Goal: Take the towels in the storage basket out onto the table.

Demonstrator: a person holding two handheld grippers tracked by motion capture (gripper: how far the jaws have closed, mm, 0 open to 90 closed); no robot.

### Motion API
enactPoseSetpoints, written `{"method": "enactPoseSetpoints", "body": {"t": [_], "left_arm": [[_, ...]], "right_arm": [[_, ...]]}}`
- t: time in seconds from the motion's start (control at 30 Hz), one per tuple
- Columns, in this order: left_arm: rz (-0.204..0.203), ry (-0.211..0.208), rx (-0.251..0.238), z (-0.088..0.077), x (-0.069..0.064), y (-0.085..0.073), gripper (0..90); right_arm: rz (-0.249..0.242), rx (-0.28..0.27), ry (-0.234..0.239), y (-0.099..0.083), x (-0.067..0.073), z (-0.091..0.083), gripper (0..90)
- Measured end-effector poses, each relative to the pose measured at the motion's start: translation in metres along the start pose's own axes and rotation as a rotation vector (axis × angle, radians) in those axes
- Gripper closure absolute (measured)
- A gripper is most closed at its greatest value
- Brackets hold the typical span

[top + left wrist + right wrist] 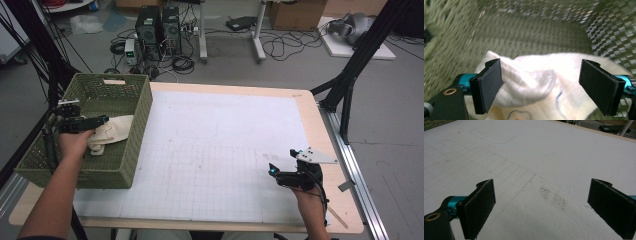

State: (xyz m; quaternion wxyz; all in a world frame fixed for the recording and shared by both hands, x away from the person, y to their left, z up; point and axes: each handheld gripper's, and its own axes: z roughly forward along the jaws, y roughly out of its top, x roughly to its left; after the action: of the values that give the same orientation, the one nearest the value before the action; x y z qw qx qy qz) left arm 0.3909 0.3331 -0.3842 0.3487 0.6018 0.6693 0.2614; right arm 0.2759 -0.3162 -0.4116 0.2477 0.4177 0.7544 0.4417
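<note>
Table (pixel 320 210): big wooden top with a white grid sheet (pixel 220 150) over most of it
Basket (pixel 135 135): green and woven, sits at the table's 9 o'clock edge, open at the top
Cloth (pixel 112 131): soft and cream white, lies crumpled inside the basket on the floor of it, near the wall at 3 o'clock; faint blue and orange marks show on it in the left gripper view
Left gripper (pixel 100 120): held over the basket by the left hand (pixel 75 142), pointing toward 3 o'clock; its jaws are spread wide, one on each side of the cloth (pixel 534 82), not pinching it
Right gripper (pixel 272 170): at the table's 4 o'clock side, held by the right hand (pixel 307 197), pointing toward 9 o'clock; its jaws are spread wide over the bare white sheet (pixel 549 157) with nothing between them
Smudge (pixel 552 197): small dark specks on the sheet, between the right gripper's jaws
</note>
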Motion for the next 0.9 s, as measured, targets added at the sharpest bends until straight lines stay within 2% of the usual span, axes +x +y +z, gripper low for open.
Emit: {"method": "enactPoseSetpoints", "body": {"t": [0.07, 0.2, 0.3, 0.33, 0.4, 0.47, 0.57, 0.63, 0.7, 0.77, 0.8, 0.83, 0.9], "left_arm": [[-0.021, 0.029, 0.044, 0.004, 0.002, -0.002, 18.9], [-0.027, 0.069, 0.164, 0.016, 0.002, -0.009, 20.6], [0.006, 0.067, 0.241, 0.022, -0.001, -0.014, 21.6], [0.036, 0.058, 0.269, 0.026, -0.002, -0.017, 21.2], [0.07, 0.069, 0.294, 0.029, -0.003, -0.02, 19.7], [0.085, 0.068, 0.303, 0.03, -0.004, -0.02, 17.9], [0.071, 0.058, 0.313, 0.031, -0.005, -0.02, 18.1], [0.073, 0.074, 0.327, 0.029, -0.004, -0.019, 24.0], [0.079, 0.093, 0.339, 0.027, -0.003, -0.017, 35.7], [0.094, 0.092, 0.347, 0.024, -0.002, -0.016, 51.4], [0.092, 0.092, 0.345, 0.023, -0.002, -0.016, 65.0], [0.085, 0.092, 0.344, 0.022, -0.001, -0.015, 65.0], [0.045, 0.079, 0.321, 0.018, 0.001, -0.013, 70.8]], "right_arm": [[0.002, 0.0, 0.002, 0.0, 0.0, 0.0, 7.0], [-0.008, -0.003, 0.0, 0.0, 0.0, 0.0, 7.0], [-0.001, -0.001, 0.002, 0.001, 0.001, 0.001, 7.0], [-0.002, -0.001, 0.003, 0.001, 0.001, 0.001, 7.0], [-0.003, 0.001, 0.004, 0.001, 0.001, 0.001, 7.0], [-0.005, 0.002, 0.005, 0.001, 0.001, 0.001, 7.0], [-0.006, 0.004, 0.006, 0.001, 0.001, 0.001, 7.0], [-0.004, 0.005, 0.006, 0.001, 0.001, 0.001, 7.0], [-0.005, 0.004, 0.005, 0.001, 0.001, 0.002, 7.1], [-0.005, 0.006, 0.005, 0.001, 0.001, 0.001, 7.0], [-0.001, 0.009, 0.004, 0.001, 0.001, 0.001, 7.0], [-0.001, 0.009, 0.004, 0.001, 0.001, 0.001, 7.0], [0.001, 0.011, 0.003, 0.0, 0.0, 0.001, 7.0]]}}
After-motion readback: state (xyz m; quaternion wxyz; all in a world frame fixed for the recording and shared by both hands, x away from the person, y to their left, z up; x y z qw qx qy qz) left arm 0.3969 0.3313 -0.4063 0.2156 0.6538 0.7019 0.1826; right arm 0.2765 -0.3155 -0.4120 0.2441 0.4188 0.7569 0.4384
